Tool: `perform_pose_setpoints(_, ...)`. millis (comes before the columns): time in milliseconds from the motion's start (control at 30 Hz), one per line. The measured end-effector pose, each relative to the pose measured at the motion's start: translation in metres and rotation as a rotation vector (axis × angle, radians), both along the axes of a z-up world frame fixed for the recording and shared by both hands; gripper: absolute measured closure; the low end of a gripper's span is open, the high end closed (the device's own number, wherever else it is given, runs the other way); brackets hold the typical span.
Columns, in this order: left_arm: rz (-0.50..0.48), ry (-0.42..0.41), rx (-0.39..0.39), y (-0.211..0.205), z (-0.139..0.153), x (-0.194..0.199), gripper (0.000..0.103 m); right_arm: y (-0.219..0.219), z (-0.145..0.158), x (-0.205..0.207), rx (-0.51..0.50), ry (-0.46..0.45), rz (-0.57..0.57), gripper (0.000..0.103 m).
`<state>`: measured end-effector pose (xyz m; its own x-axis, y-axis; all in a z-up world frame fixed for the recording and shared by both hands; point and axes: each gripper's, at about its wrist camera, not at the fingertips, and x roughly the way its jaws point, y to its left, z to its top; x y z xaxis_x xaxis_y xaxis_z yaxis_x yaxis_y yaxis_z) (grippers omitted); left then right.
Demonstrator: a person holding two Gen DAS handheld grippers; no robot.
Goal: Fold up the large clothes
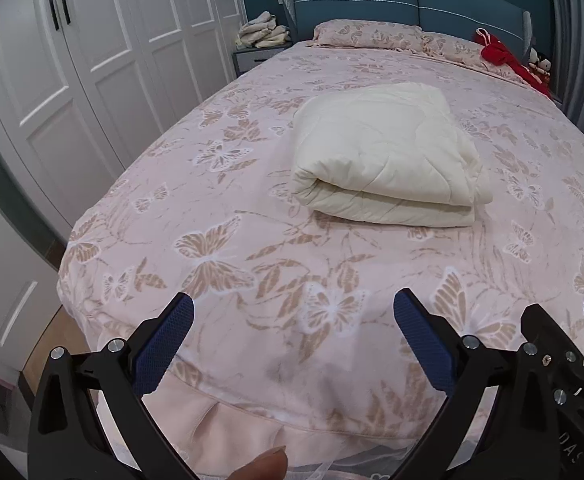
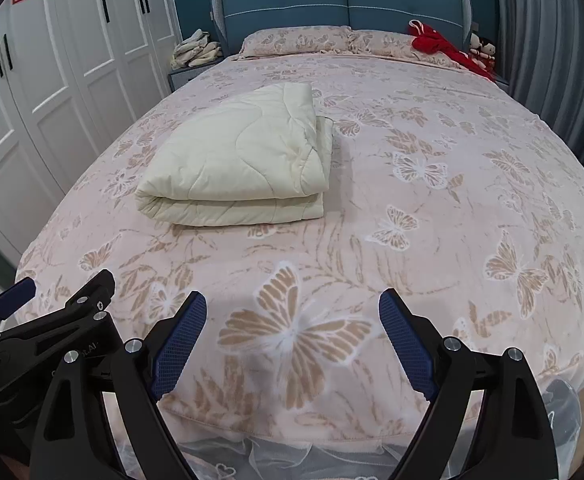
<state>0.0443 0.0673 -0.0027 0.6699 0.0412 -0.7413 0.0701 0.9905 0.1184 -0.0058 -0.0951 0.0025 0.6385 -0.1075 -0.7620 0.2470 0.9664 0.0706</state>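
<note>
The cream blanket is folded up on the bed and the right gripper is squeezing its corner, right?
Not quite. The cream blanket is folded up on the bed, but the right gripper is not squeezing it. The right wrist view shows that gripper open and empty near the foot of the bed, well apart from the blanket.

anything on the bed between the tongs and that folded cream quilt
Nothing visible. Only bare butterfly-print bedspread lies between the open left tongs, the open right tongs and the cream quilt.
</note>
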Motion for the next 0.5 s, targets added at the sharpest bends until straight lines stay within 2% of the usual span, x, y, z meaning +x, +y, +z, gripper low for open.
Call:
perform_pose_setpoints(200,0.018,-0.001,-0.025,0.009,0.000,-0.007,0.005,0.004,0.001,-0.007,0.005,-0.010,-0.007,0.017)
perform_pose_setpoints(500,0.021,-0.015,-0.017,0.012,0.001,-0.013,0.005,0.007,-0.001,-0.012,0.007,-0.010,-0.010,0.017)
